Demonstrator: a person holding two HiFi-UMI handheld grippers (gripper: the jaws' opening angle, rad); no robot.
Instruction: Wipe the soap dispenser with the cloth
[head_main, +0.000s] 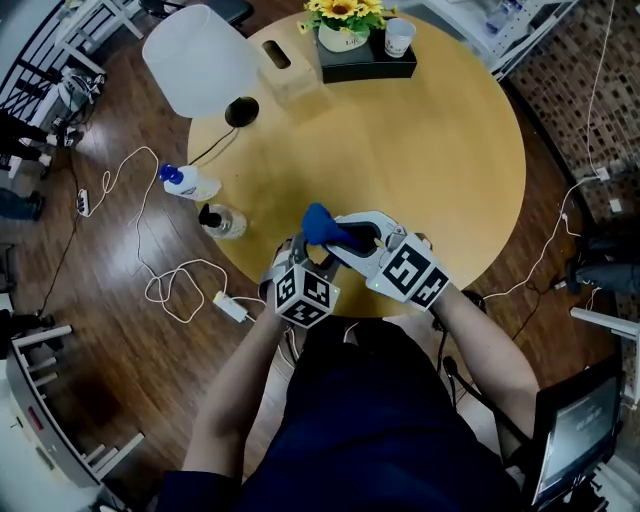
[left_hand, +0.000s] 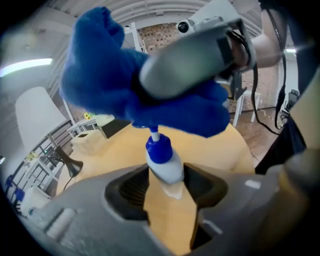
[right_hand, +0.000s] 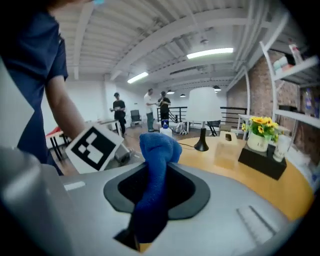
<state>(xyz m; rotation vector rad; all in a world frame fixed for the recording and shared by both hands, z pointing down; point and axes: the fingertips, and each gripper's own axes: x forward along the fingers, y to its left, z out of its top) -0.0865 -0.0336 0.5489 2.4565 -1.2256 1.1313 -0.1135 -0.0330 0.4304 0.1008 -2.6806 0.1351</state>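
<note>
Left gripper view puts the left tongs (left_hand: 167, 187) at the bottom edge, pressed in on the body of a small white plastic soap dispenser with a blue pump collar (left_hand: 164, 162). The soap dispenser's long axis runs away from these tongs and up the frame, and its thin white pump stem disappears into a fluffy blue cloth (left_hand: 110, 85) sitting on its top. The grey right tongs (left_hand: 144, 85) reach in from the upper right, pinching that cloth. In the right gripper view their jaws are closed tight on a fold of it, with the rest bunched just beyond the tips.

So the cloth lies directly above the pump head, while the collar and white body below it are bare. I judge the wipe is only at the top end. The coming stroke likely needs the cloth drawn down along the bottle's axis toward the left tongs, and the right hand is the one placed to do it.

In the head view both tongs meet at lower centre, over the near rim of the round pale wooden surface (head_main: 430, 150). Farther up stand a black tray with potted sunflowers (head_main: 366, 60) and a white-shaded lamp (head_main: 200, 58).
</note>
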